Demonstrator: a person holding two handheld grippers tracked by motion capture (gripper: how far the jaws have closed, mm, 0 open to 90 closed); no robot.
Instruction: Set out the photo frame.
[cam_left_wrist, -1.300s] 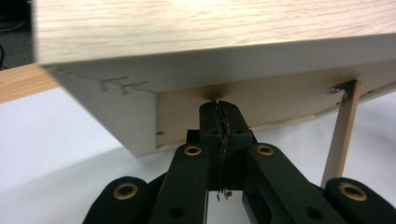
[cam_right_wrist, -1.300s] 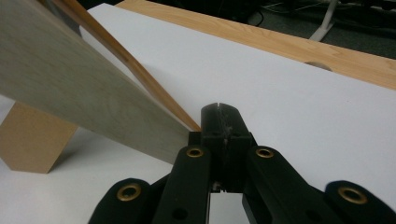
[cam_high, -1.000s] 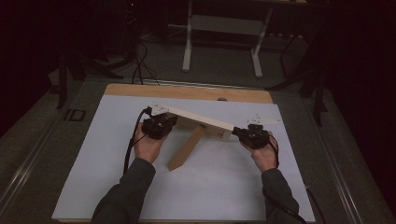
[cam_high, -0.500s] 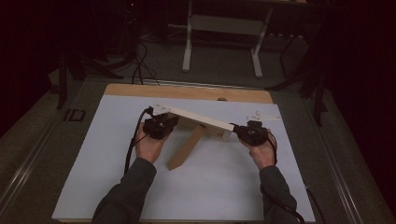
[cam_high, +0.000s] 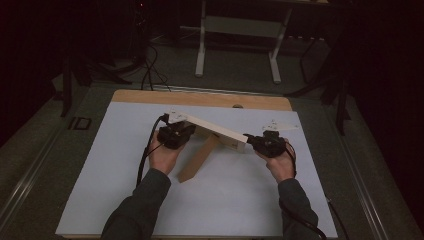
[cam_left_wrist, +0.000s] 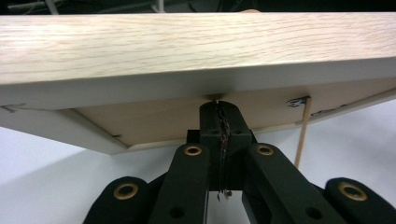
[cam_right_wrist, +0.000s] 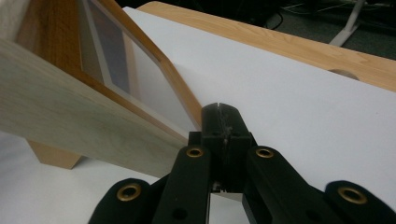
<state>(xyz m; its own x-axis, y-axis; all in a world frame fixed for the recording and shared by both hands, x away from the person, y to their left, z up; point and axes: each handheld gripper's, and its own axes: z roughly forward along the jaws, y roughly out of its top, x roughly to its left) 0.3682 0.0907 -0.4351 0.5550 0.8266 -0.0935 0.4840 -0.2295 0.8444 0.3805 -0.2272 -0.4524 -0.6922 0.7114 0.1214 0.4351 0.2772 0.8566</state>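
A long pale wooden frame stands tilted over the white sheet, propped by a wooden leg that slants toward me. My left gripper is at its left end; in the left gripper view the shut jaws touch the underside of the frame, with nothing between them. My right gripper is at the right end; its shut jaws press against the frame's lower corner. A thin wooden stick hangs under the frame.
A white sheet covers the wooden table, whose bare far edge has a small hole. Beyond it, a metal stand and cables lie on the dark floor. Grey plates sit on both grippers.
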